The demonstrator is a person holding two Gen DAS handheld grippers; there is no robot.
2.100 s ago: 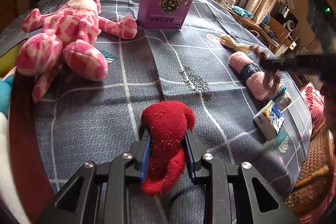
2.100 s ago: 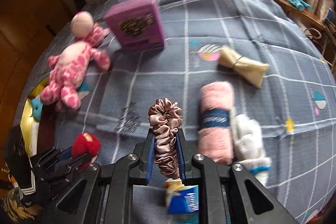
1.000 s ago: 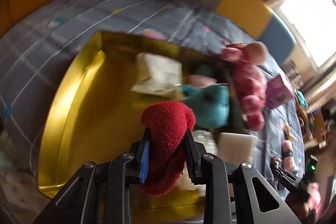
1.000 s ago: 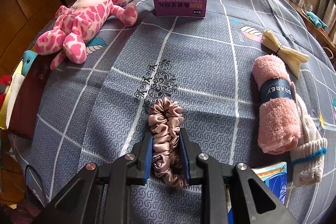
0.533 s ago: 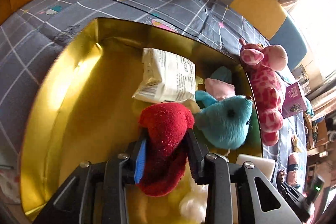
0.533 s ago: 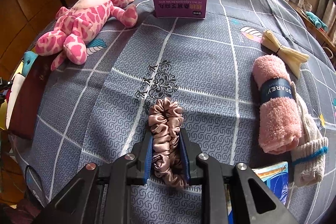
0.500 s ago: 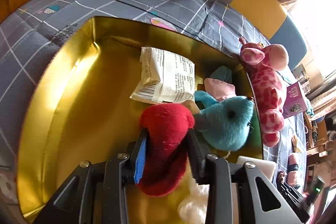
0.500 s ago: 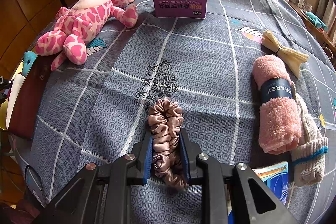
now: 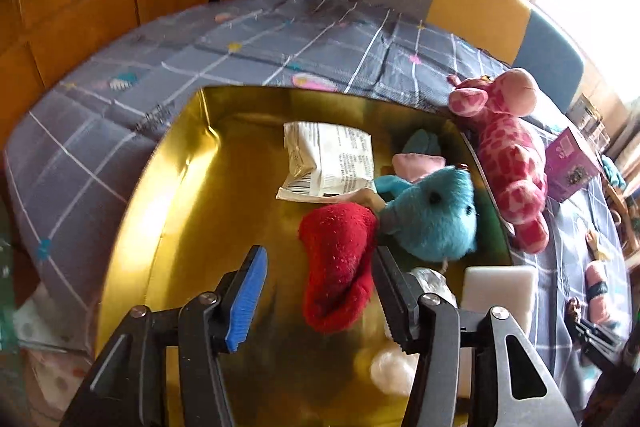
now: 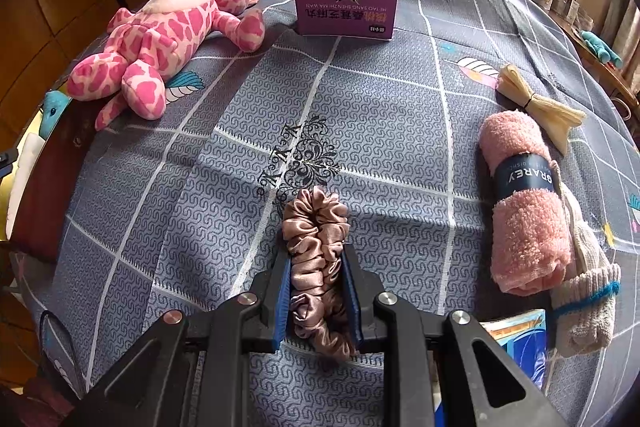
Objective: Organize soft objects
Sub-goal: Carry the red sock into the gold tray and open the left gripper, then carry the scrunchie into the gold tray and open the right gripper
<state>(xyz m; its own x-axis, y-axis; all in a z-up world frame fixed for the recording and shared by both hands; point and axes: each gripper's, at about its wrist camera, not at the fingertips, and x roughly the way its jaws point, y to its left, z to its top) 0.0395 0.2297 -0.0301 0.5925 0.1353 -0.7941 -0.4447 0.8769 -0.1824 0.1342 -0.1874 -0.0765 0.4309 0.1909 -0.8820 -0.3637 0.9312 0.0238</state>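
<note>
Red fuzzy plush piece (image 9: pixel 340 263) sits low-centre of the left wrist frame over the gold metal tin (image 9: pixel 132 227), leaning on one finger of the left gripper (image 9: pixel 316 297), whose jaws have just been opening. Spread wider and withdraw straight, clear of the blue plush toy (image 9: pixel 432 223). Right gripper (image 10: pixel 318 301) pinches the pink satin scrunchie (image 10: pixel 316 251) at lower centre.

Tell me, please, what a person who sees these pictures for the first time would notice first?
Probably the shiny gold tray, with the red plush toy between the fingers of the left gripper. Its jaws have just been opening, and the blue pad stands clear of the toy. A blue plush lies beside it in the tray. On the grey cloth, the right gripper is shut on a pink satin scrunchie, and a pink spotted giraffe lies at the far left.
</note>
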